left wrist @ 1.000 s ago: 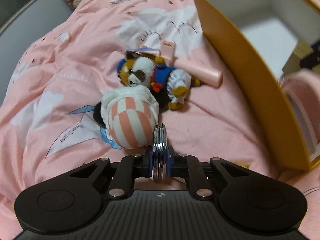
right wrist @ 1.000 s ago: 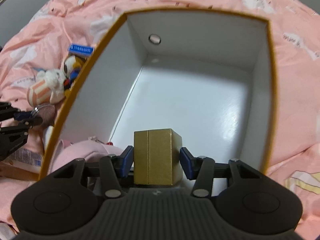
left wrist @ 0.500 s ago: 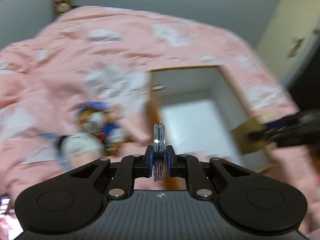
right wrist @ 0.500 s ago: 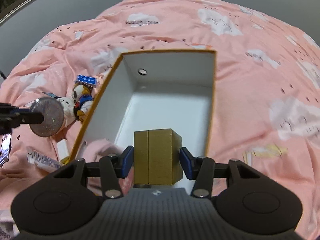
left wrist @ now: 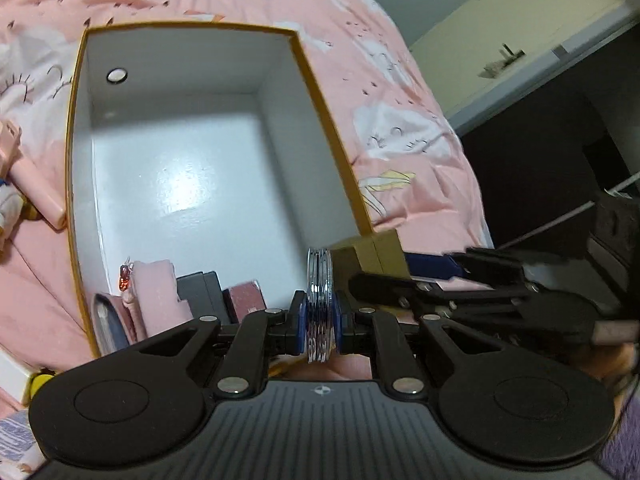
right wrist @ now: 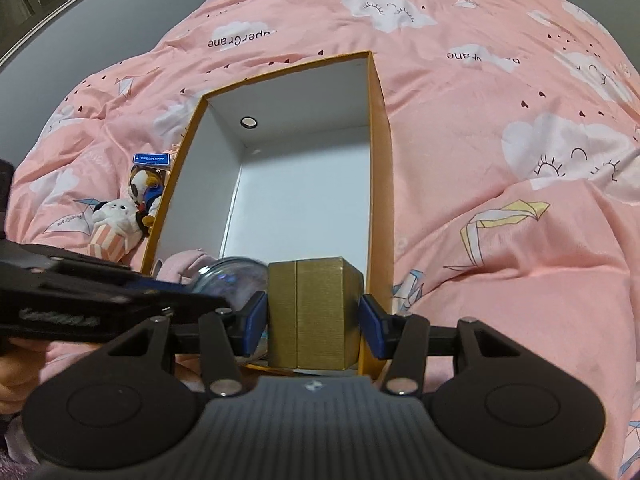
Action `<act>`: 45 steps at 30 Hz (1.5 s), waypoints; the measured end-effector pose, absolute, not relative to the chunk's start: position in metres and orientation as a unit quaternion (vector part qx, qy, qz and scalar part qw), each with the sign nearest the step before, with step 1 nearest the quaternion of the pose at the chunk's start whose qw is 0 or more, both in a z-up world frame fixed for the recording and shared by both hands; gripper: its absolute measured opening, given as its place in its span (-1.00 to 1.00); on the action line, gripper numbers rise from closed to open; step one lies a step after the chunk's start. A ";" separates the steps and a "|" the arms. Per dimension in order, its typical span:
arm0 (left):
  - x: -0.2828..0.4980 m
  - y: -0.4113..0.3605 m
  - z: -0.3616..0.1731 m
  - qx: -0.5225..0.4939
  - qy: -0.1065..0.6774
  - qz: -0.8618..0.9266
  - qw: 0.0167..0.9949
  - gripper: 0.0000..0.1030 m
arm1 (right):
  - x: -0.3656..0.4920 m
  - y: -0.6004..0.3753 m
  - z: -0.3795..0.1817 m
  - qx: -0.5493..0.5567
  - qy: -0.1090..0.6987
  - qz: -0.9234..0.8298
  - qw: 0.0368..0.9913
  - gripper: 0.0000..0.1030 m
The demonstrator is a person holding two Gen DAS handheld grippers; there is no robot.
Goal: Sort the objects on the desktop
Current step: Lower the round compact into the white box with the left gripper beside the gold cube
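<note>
I have both grippers tipped downward over the near end of the open box (right wrist: 378, 160), side by side and close together. My left gripper (left wrist: 319, 312) has its jaws drawn in narrow, pinching a flat round silvery disc (left wrist: 319, 304) edge-on between the blue pads; from the left wrist camera I see only its ridged rim, while the right wrist camera shows its broad face as a blurred, glassy circle (right wrist: 232, 284) just left of the other gripper. My right gripper (right wrist: 314, 316) has its jaws about halfway apart, clamped on a small gold box (right wrist: 316, 312) with a fine ribbed finish and a vertical seam down its front; it sits upright and square between the pads. In the left view the same gold box (left wrist: 370, 258) shows just beyond the near right corner of the big box, with the right gripper's black frame (left wrist: 480, 300) stretching off to the right. The big box has a mustard-yellow outside and a glossy white inside with a small round metal spot on its far wall. At its near end lie a pink pouch (left wrist: 154, 292), something dark grey and a reddish-brown item. It rests on a pink quilt (right wrist: 500, 220) printed with clouds, and two plush toys (right wrist: 128, 208) lie against its left wall.
</note>
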State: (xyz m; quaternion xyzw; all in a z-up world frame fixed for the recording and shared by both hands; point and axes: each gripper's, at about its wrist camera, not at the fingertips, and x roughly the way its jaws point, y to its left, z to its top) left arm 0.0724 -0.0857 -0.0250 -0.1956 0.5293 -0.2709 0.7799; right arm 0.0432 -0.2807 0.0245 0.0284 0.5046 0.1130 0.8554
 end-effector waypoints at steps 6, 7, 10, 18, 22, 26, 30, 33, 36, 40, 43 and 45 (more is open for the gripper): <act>0.081 -0.084 -0.041 -0.215 0.557 -0.244 0.764 -0.72 | 0.044 -0.275 0.025 0.007 0.512 0.111 0.852 0.01; 0.082 -0.083 -0.043 -0.221 0.560 -0.242 0.761 -0.72 | 0.044 -0.273 0.025 0.000 0.514 0.113 0.851 0.01; 0.081 -0.074 -0.047 -0.234 0.569 -0.236 0.752 -0.72 | 0.047 -0.265 0.021 -0.005 0.530 0.122 0.839 0.01; 0.088 -0.066 -0.065 -0.265 0.591 -0.230 0.727 -0.66 | 0.062 -0.250 0.006 -0.029 0.562 0.119 0.818 0.00; 0.092 -0.064 -0.071 -0.275 0.601 -0.225 0.716 -0.69 | 0.072 -0.248 -0.001 -0.037 0.584 0.113 0.803 0.00; 0.093 -0.059 -0.074 -0.285 0.604 -0.221 0.711 -0.71 | 0.080 -0.246 -0.007 -0.042 0.602 0.107 0.790 0.00; 0.091 -0.053 -0.072 -0.297 0.599 -0.229 0.707 -0.70 | 0.085 -0.241 -0.015 -0.049 0.617 0.101 0.779 0.00; 0.087 -0.047 -0.062 -0.299 0.585 -0.230 0.718 -0.70 | 0.088 -0.238 -0.018 -0.048 0.623 0.097 0.775 0.00; 0.084 -0.039 -0.047 -0.294 0.560 -0.222 0.742 -0.69 | 0.090 -0.234 -0.021 -0.056 0.627 0.093 0.771 0.00; 0.080 -0.030 -0.035 -0.279 0.539 -0.203 0.768 -0.68 | 0.092 -0.230 -0.020 -0.065 0.631 0.090 0.768 -0.02; 0.078 -0.023 -0.032 -0.273 0.533 -0.193 0.777 -0.68 | 0.093 -0.231 -0.015 -0.073 0.629 0.091 0.769 0.01; 0.077 -0.020 -0.031 -0.272 0.530 -0.190 0.781 -0.68 | 0.092 -0.232 -0.010 -0.086 0.625 0.099 0.769 0.00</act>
